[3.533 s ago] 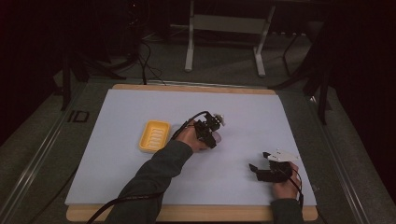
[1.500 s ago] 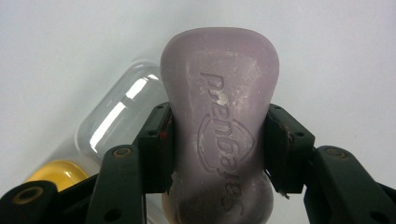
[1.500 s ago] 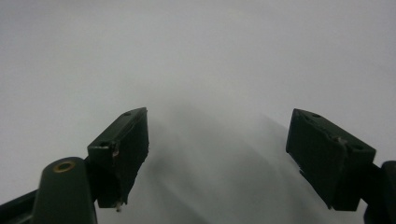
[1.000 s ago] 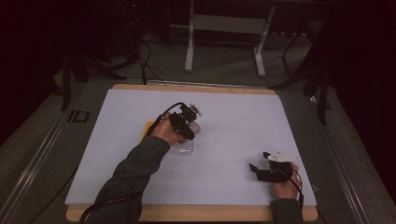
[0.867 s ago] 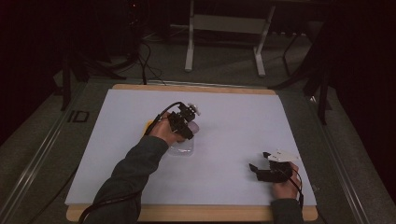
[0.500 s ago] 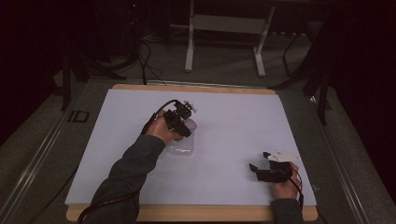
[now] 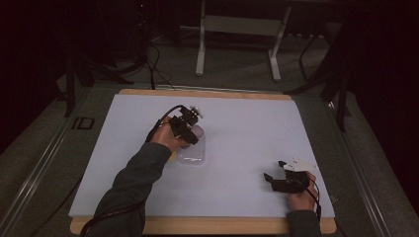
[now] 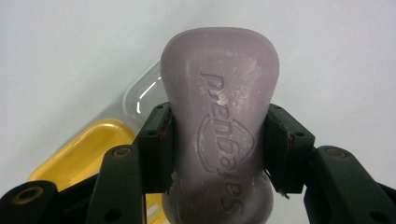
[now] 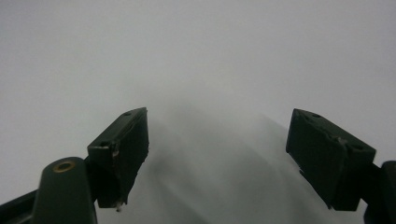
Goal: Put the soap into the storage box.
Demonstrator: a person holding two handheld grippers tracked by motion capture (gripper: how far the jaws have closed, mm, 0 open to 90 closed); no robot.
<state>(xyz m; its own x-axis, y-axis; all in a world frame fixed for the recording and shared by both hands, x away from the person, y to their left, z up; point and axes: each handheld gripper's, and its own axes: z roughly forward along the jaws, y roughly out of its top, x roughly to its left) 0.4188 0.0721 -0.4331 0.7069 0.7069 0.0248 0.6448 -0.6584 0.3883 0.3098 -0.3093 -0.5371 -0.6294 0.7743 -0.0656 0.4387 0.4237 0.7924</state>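
A lavender soap bar [image 8: 219, 93] with embossed lettering sits squeezed between the two black pads of my left gripper [image 8: 217, 140]. In the high view that gripper [image 7: 190, 132] hovers left of the mat's centre with the soap bar [image 7: 199, 132] at its tip. Just below it lies a clear plastic tray [image 7: 191, 157], also seen as the clear tray [image 8: 142, 93] behind the soap. A yellow dish [image 8: 79, 154] lies beside it, mostly hidden under my forearm in the high view. My right gripper [image 7: 274, 176] rests near the front right, its jaws [image 9: 217, 154] apart with nothing between them.
A white mat [image 7: 257, 123] covers the wooden tabletop [image 7: 207, 225]. A grey metal stand [image 7: 237, 29] and cables stand on the dark floor beyond the far edge. A metal rail [image 7: 44, 158] runs along the left side.
My left hand has carried the soap bar leftward and farther away across the mat, and my forearm now covers the yellow dish. The right hand has kept still.
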